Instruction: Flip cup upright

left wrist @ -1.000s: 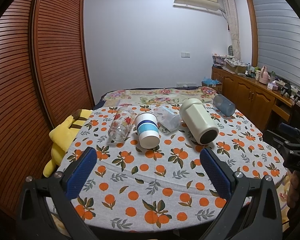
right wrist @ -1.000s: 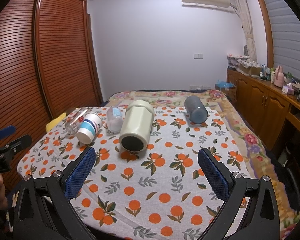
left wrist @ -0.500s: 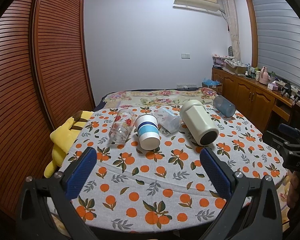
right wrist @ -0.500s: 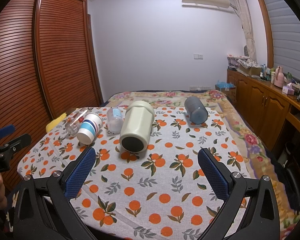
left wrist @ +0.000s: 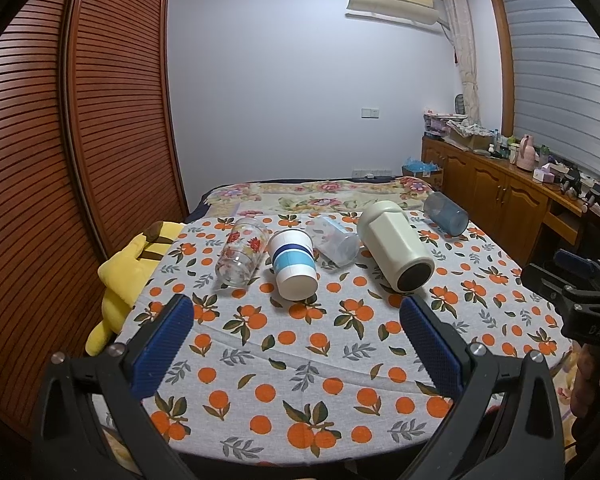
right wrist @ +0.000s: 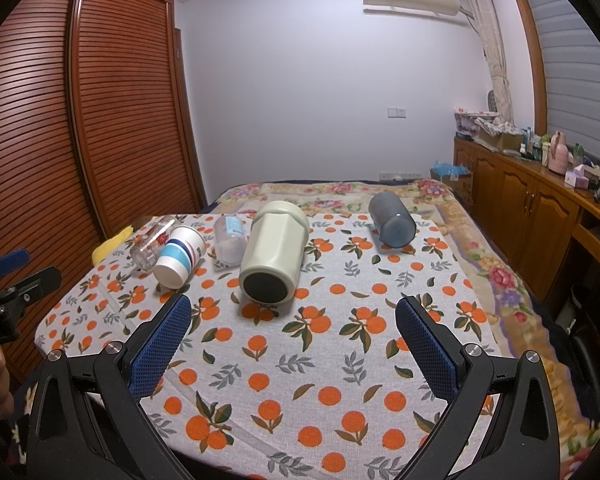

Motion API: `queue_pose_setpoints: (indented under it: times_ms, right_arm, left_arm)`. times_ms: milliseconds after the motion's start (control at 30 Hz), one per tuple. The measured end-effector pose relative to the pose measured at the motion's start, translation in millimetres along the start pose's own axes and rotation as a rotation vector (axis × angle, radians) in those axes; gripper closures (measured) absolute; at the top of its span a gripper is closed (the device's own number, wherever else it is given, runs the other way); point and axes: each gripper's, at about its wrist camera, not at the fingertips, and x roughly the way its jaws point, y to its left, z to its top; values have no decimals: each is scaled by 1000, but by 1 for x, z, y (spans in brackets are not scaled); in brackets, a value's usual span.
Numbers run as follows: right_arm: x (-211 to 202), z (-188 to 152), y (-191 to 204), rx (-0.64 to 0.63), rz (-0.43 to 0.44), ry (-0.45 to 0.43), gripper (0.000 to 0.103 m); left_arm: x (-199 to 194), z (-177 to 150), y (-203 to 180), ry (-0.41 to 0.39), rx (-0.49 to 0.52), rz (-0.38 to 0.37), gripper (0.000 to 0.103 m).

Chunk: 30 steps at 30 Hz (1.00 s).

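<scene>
Cups, five of them, all on their sides in a loose row across the far half of the orange-print tablecloth [left wrist: 300, 364]. From the left in the left wrist view: a clear glass with red flowers [left wrist: 242, 251], a white paper cup with blue bands [left wrist: 292, 264], a clear plastic cup [left wrist: 334, 238], a big cream faceted tumbler [left wrist: 396, 250], and a smoky blue-grey cup [left wrist: 446, 214] set apart at the far right corner.

Paper cup lies just beside the flowered glass; its base points toward the near edge. Clear plastic cup sits between paper cup and cream tumbler, close to both. Tumbler's dark round end faces the cameras.

Left gripper [left wrist: 296, 328] hangs over the near part of the cloth, blue-padded fingers spread wide, nothing between them, well short of the cups. Right gripper [right wrist: 292, 330] the same: jaws wide apart, empty, lined up roughly with the cream tumbler [right wrist: 274, 252], blue-grey cup [right wrist: 392, 220] off to its right.

Yellow plush toy [left wrist: 128, 272] slumps at the table's left edge against the slatted wooden wardrobe [left wrist: 80, 140]. Flowered bedspread [left wrist: 320, 196] beyond the table. Wooden cabinets [left wrist: 500, 200] along the right wall.
</scene>
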Motion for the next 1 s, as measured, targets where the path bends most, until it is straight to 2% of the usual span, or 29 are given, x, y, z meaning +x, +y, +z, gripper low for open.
queue_pose_setpoints:
  times_ms: [400, 600, 1000]
  right_arm:
    - [1, -1, 0, -1, 1, 1, 0]
    - [3, 4, 6, -20, 8, -1, 0]
    - [44, 22, 26, -28, 82, 22, 0]
  left_arm:
    - [-2, 1, -1, 3, -1, 1, 0]
    - [10, -3, 6, 13, -7, 15, 0]
    - [47, 8, 32, 57, 12, -21, 0]
